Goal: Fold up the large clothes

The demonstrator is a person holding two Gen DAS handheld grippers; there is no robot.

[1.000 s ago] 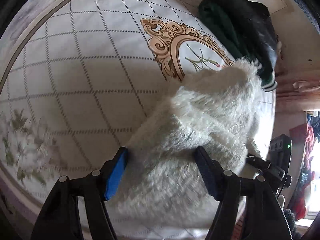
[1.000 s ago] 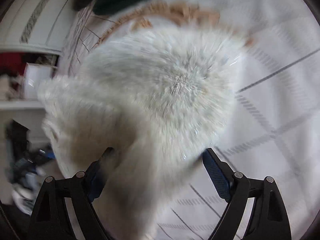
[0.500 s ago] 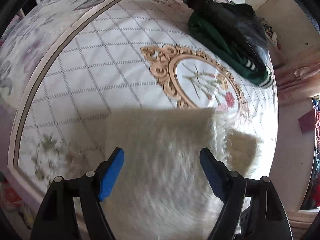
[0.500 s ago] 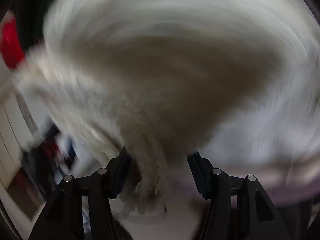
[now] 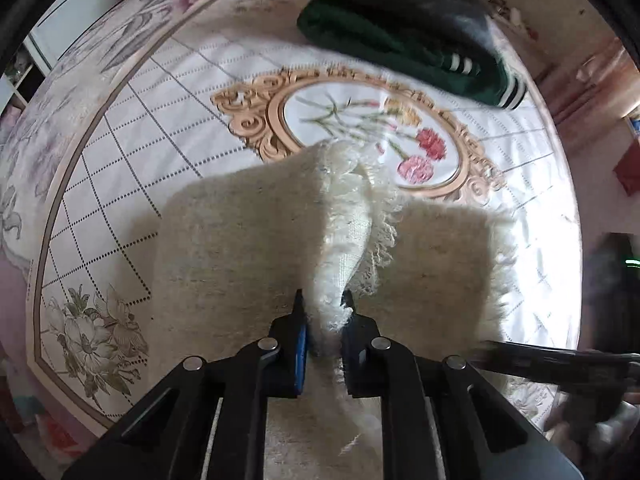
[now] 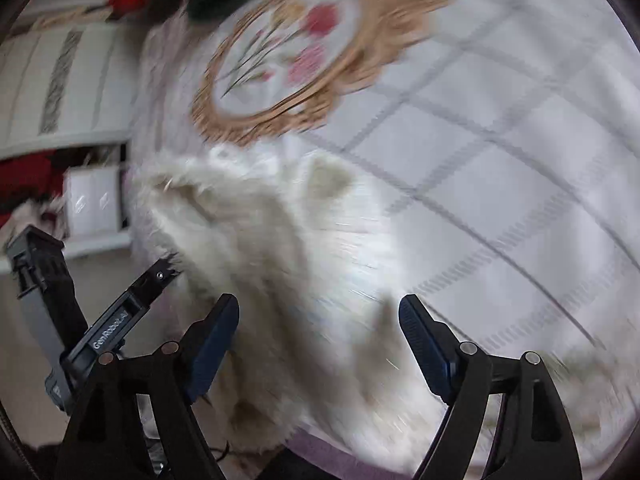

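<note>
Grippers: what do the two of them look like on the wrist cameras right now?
Both are black two-finger tools with silver pivot pins on angular linkage arms. The left gripper has a blue pad on one finger and a dark face on the other. The right gripper carries dark blue ribbed pads. In the right wrist view, the left one's side bears white "GenRobot.AI" lettering and a grey body.

A bedroom at home: floral quilted bedspread (image 5: 168, 128), piled clothes (image 5: 400, 40).

Right wrist view motion-blurred: fuzzy white garment (image 6: 280, 248) smeared, edges unclear. Dark green garment (image 5: 400, 48) cut off at bedspread (image 5: 160, 120) far edge.
</note>
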